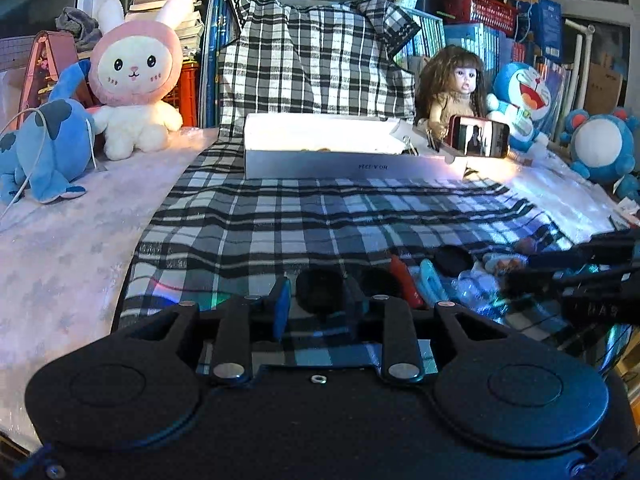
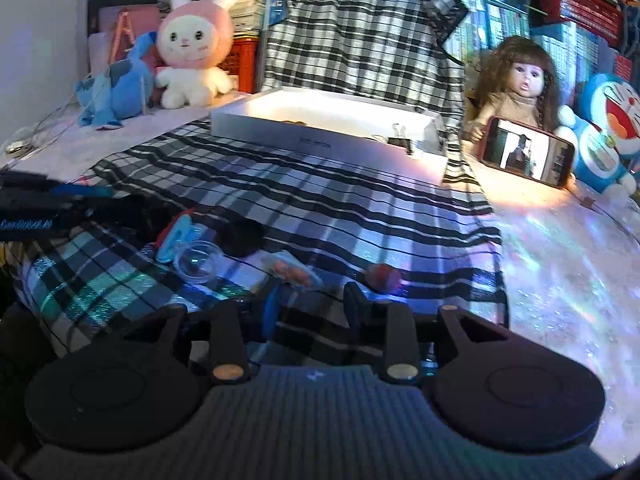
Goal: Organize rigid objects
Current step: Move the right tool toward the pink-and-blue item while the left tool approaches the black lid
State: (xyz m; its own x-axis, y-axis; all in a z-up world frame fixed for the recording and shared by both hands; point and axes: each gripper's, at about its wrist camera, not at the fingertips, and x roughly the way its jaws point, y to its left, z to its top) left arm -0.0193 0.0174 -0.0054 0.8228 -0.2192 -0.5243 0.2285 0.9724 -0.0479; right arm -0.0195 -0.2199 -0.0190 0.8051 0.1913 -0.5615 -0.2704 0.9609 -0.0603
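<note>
While both wrist cameras look across the desk (image 2: 560, 280), I take the biggest thing first: the plaid cloth (image 1: 320, 216) runs from the near edge up over the stack behind; on its far part sits the white box (image 1: 344, 148), open-topped and shallow, which I judge to be where the small pieces belong; beside it a phone (image 2: 528, 152) leans against the doll (image 2: 520, 80), and the plush rabbit (image 1: 132, 76) sits well off to the other side.

The task's things lie in a loose cluster on the near cloth, between my two tools; the dark round puck (image 2: 240, 236) is the largest, matte and probably stiff, best pinched across its edges; the light blue clip (image 2: 176, 240) looks like hard plastic, light, with a thin loop easy to pinch; the clear round dish (image 2: 200, 260) touches the clip, and I expect it to be slippery and light, so I would grip its rim gently; the reddish round piece (image 2: 384, 276) lies just ahead of the right gripper (image 2: 312, 304), small and likely to roll.

The right fingers stand apart and hold nothing; the left gripper (image 1: 320, 300) is likewise spread and empty, with a dark round object (image 1: 320, 292) lying between its fingers.
</note>
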